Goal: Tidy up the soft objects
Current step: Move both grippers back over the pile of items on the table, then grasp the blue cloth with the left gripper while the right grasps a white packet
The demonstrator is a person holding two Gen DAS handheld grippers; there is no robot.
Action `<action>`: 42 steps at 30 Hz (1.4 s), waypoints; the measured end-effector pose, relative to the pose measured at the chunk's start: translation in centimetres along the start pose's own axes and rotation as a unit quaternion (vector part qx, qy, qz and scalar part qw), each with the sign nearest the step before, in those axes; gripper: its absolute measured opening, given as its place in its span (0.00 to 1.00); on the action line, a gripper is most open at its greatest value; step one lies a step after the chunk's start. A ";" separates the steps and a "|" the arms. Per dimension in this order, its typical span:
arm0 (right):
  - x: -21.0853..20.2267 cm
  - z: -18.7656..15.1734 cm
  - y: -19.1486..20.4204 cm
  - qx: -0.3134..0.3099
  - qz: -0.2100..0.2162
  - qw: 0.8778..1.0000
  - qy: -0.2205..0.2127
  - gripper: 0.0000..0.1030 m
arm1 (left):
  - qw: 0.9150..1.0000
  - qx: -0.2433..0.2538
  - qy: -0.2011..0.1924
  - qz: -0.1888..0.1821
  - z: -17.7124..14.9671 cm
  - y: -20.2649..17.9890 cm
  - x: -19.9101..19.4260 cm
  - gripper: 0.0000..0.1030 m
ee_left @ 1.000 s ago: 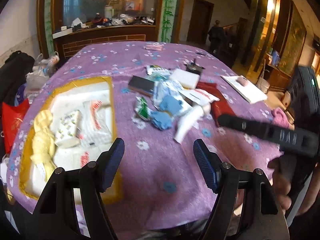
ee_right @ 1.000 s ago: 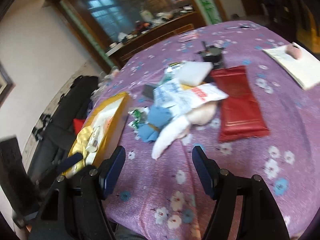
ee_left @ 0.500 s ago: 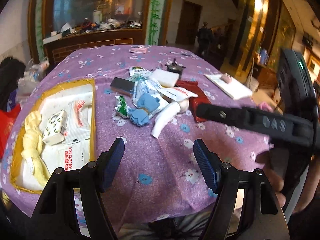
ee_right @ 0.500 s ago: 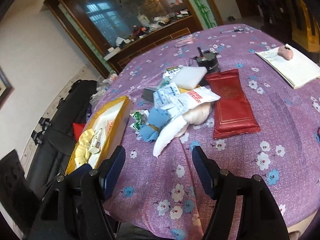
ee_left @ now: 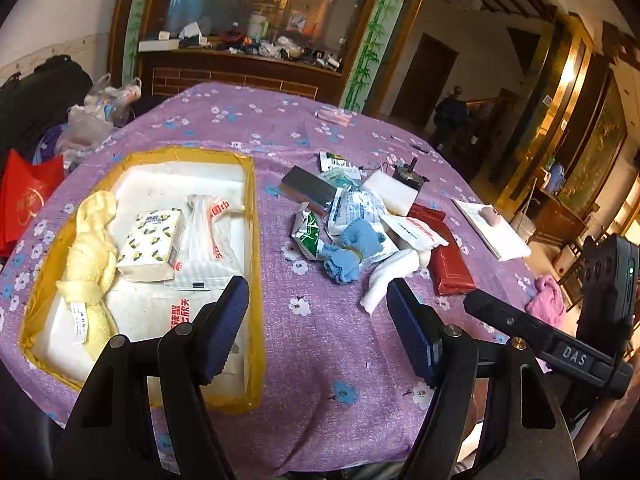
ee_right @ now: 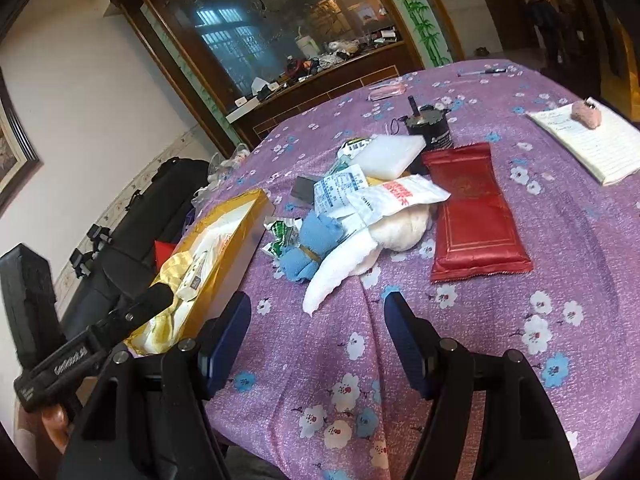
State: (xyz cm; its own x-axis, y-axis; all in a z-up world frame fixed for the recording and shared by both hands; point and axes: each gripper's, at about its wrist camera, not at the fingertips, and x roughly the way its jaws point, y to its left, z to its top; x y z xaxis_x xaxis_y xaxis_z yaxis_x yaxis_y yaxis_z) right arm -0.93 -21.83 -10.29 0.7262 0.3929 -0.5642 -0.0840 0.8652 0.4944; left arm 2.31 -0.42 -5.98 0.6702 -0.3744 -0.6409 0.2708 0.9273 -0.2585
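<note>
Left gripper [ee_left: 316, 320] jaws apart, nothing between them, hovering over the near table edge between the yellow-rimmed box [ee_left: 256, 240] and the pile; right gripper [ee_right: 316, 340] same, jaws spread and empty, aimed at the pile from the near side. Reads as the gap between picks: box already holds a yellow towel [ee_left: 86, 256], a tissue pack [ee_left: 152, 244] and white plastic packets [ee_left: 208, 240], while the loose pile mid-table is not yet sorted. Nearest soft pieces are the white cloth [ee_right: 340, 272] trailing toward the grippers and the blue cloth bundle [ee_right: 312, 248] touching it just behind. Next move likely: drop one gripper onto the white cloth's free tail, pinch only that layer, lift clear of the blue bundle, carry left to the box. Snag risk, since the cloth tucks under a printed white packet [ee_right: 396, 196] and a round cream lump [ee_right: 400, 228]. Hard to make out: what the cream lump is, how far the white cloth runs under the packets, and the green-white wrapper [ee_left: 310, 236] contents. Pink cloth [ee_left: 548, 300] at the right edge is partly hidden behind the other gripper's body. Box's near corner is hidden by the left gripper's finger
</note>
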 end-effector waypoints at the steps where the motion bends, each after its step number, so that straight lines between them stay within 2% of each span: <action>1: 0.1 0.0 -0.1 0.000 0.004 1.000 0.002 0.67 | 1.000 -0.001 0.005 -0.003 0.2 0.0 0.3 0.70; 4: 0.6 0.1 -0.6 0.005 -0.010 1.000 0.009 0.67 | 1.000 0.005 0.021 -0.018 0.6 -0.4 1.3 0.70; 8: 1.6 1.2 -3.0 0.047 -0.007 0.999 0.014 0.67 | 0.998 0.044 0.037 -0.022 1.0 -2.0 3.3 0.70; 12: 2.6 3.2 -5.0 0.085 -0.010 0.996 0.005 0.67 | 0.996 0.075 0.044 -0.013 1.6 -3.2 5.0 0.70; 15: 4.3 4.8 -5.8 0.096 -0.013 0.995 0.008 0.66 | 0.996 0.081 0.042 -0.006 2.0 -3.3 5.7 0.70; 17: 5.6 5.6 -6.4 0.112 -0.015 0.994 0.014 0.63 | 0.995 0.085 0.048 -0.003 2.3 -3.4 6.3 0.70; 18: 6.2 5.9 -6.5 0.111 -0.017 0.994 0.016 0.60 | 0.995 0.089 0.052 0.002 2.4 -3.4 6.7 0.70; 19: 6.5 6.1 -6.7 0.115 -0.030 0.993 0.014 0.52 | 0.994 0.092 0.054 0.006 2.5 -3.4 6.9 0.70; 21: 6.7 6.5 -6.8 0.120 -0.040 0.992 0.002 0.50 | 0.993 0.096 0.063 0.002 2.7 -3.6 7.6 0.70; 22: 6.9 6.7 -6.7 0.111 -0.044 0.993 0.001 0.45 | 0.992 0.101 0.070 0.002 2.7 -3.7 8.0 0.70; 23: 7.1 6.8 -6.6 0.110 -0.056 0.992 -0.002 0.35 | 0.992 0.105 0.075 0.003 2.8 -3.9 8.4 0.70; 24: 7.1 6.8 -6.8 0.113 -0.061 0.992 -0.003 0.29 | 0.990 0.113 0.080 0.002 3.0 -4.3 9.0 0.70; 26: 7.2 6.9 -7.0 0.112 -0.062 0.992 -0.007 0.09 | 0.989 0.121 0.088 -0.006 3.3 -4.8 10.1 0.70; 31: 5.6 6.6 -7.2 0.119 -0.051 0.991 -0.036 0.04 | 0.985 0.132 0.116 -0.005 4.3 -5.7 13.5 0.70; 33: 4.3 6.4 -6.7 0.114 -0.038 0.991 -0.058 0.03 | 0.979 0.152 0.134 0.034 4.1 -6.2 14.9 0.69; 34: 3.7 6.4 -6.5 0.108 -0.036 0.991 -0.064 0.03 | 0.975 0.162 0.145 0.049 3.9 -6.5 15.7 0.62; 35: 3.2 6.3 -6.2 0.100 -0.038 0.992 -0.071 0.02 | 0.973 0.169 0.144 0.059 3.7 -6.6 15.9 0.49; 36: 2.7 6.3 -5.7 0.092 -0.040 0.992 -0.078 0.02 | 0.972 0.179 0.137 0.072 3.5 -6.9 15.9 0.46; 37: 2.6 6.3 -5.6 0.086 -0.043 0.992 -0.078 0.02 | 0.971 0.185 0.136 0.072 3.4 -7.0 15.9 0.42; 38: 2.7 6.3 -5.5 0.083 -0.045 0.993 -0.074 0.02 | 0.971 0.184 0.140 0.067 3.2 -7.0 15.9 0.31; 40: 3.3 6.2 -6.0 0.099 -0.015 0.993 -0.060 0.03 | 0.971 0.176 0.145 0.065 2.9 -6.7 16.0 0.26; 42: 3.8 6.1 -6.4 0.106 -0.021 0.993 -0.053 0.05 | 0.976 0.163 0.139 0.049 3.0 -6.3 15.4 0.24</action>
State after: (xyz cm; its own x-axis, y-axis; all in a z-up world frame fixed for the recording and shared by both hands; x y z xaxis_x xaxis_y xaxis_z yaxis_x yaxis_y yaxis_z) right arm 6.56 -27.78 -11.57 0.7951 0.3130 -0.5195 0.0855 0.7901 0.6070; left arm 12.96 -12.02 -12.08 0.5029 -0.2270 -0.8340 0.4506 0.8923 0.0289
